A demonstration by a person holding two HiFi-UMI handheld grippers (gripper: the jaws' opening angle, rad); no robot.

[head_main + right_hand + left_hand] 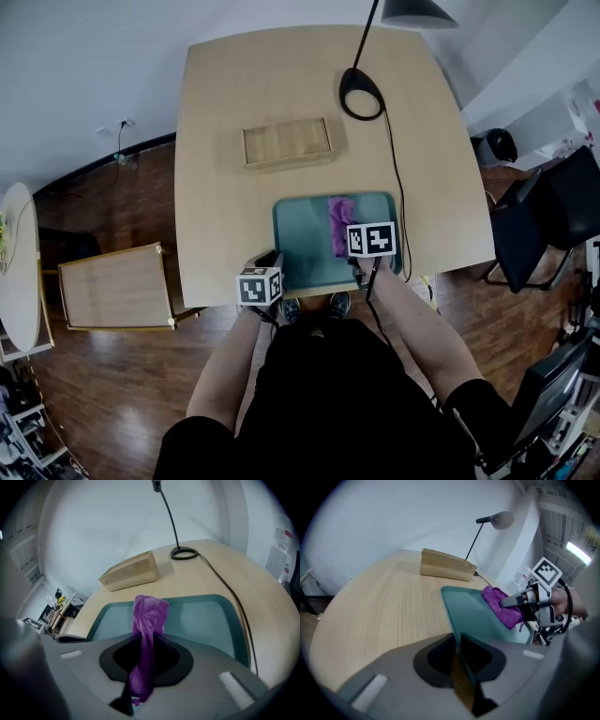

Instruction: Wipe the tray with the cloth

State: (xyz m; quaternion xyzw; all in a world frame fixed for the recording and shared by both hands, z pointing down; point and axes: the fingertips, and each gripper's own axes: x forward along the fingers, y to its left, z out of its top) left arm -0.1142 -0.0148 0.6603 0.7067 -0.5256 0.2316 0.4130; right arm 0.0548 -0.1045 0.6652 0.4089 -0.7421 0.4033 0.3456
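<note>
A teal tray point(302, 242) lies on the wooden table near its front edge. A purple cloth point(338, 223) rests on the tray's right half. My right gripper point(147, 639) is shut on the cloth point(150, 613), which bunches forward from the jaws onto the tray point(201, 616). My left gripper point(457, 641) is shut on the tray's near left rim, and the teal edge runs in between its jaws. From the left gripper view the right gripper point(525, 599) sits across the tray point(471, 611) with the cloth point(501, 605) under it.
A wooden box point(287, 142) lies on the table behind the tray. A black lamp base point(361, 94) stands at the back right, and its cable point(398, 187) runs along the tray's right side. A small wooden table point(114, 286) and a dark chair point(553, 211) stand on the floor.
</note>
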